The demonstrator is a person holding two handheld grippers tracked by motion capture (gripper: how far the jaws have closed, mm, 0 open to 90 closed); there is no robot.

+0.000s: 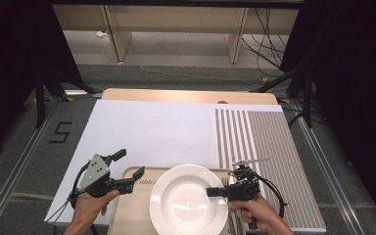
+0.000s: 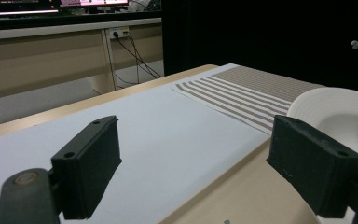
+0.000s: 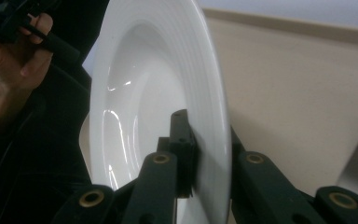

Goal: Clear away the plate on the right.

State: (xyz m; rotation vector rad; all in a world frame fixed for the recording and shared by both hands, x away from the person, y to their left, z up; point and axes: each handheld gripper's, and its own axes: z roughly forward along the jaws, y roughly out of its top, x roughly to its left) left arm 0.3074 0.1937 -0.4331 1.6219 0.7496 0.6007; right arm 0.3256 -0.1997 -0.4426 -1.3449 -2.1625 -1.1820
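On a wooden tray (image 1: 127, 208) at the near edge of the table, a white plate (image 1: 183, 205) lies flat. The right gripper (image 1: 218, 192) is clamped on the plate's right rim, one jaw above and one below. The left gripper (image 1: 127, 169) hangs over the tray's left end with its jaws spread wide, holding nothing. A fork (image 1: 226, 183) lies just beside the plate's right edge.
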